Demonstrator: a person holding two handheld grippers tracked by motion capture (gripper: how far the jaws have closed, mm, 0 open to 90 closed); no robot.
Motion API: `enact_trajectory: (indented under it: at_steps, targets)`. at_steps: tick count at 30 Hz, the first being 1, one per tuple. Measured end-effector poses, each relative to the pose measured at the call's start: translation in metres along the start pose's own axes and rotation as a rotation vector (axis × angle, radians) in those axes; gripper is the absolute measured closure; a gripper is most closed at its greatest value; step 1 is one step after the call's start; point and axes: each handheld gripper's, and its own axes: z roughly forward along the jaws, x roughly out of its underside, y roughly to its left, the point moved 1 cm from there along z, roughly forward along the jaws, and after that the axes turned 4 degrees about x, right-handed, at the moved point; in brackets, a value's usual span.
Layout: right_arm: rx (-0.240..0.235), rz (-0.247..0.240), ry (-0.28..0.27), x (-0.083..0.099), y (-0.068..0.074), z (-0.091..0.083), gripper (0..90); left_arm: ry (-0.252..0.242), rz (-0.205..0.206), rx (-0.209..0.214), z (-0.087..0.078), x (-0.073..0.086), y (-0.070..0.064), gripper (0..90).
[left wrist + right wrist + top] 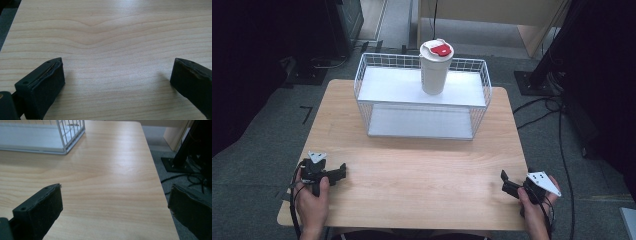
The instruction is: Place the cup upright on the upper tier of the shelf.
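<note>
Here both the left gripper (343,171) and the right gripper (503,180) rest near the table's (422,165) front edge, jaws spread wide and empty. The white cup (434,67), nearest candidate, stands upright on the wire rack's (362,82) upper shelf, well apart. A sound approach likely grips the cup's body below the red-tabbed lid.

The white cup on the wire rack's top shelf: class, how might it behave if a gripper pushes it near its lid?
The white cup is tall and narrow, so a high push would probably tip it. Its smooth wall may slip between pads. The red-tabbed lid looks fitted, perhaps limiting spills.
</note>
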Motion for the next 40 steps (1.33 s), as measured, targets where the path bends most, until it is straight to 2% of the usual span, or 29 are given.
enact_trajectory:
  at_steps: [5,9,15,19,22,40]
  targets:
    - [-0.016,-0.025,0.122,0.0017,-0.0009,0.0019,0.0,-0.001,0.000,0.000,0.0000,0.0000,0.0000,0.0]
    - [-0.015,-0.074,0.217,0.0037,0.0027,0.0051,0.0,0.000,0.000,0.000,0.0000,0.0000,0.0000,0.0]
    - [-0.010,-0.149,0.293,0.0066,0.0082,0.0066,0.0,0.000,0.000,0.000,0.0000,0.0000,0.0000,0.0]
    - [-0.021,-0.124,0.306,0.0072,0.0062,0.0063,0.0,0.000,0.000,0.000,0.0000,0.0000,0.0000,0.0]
    - [-0.047,-0.062,0.339,0.0078,0.0020,0.0071,0.0,0.000,0.000,0.000,0.0000,0.0000,0.0000,0.0]
    - [-0.063,-0.077,0.337,0.0093,0.0031,0.0045,0.0,0.000,-0.001,0.000,-0.0001,0.0001,-0.0001,0.0]
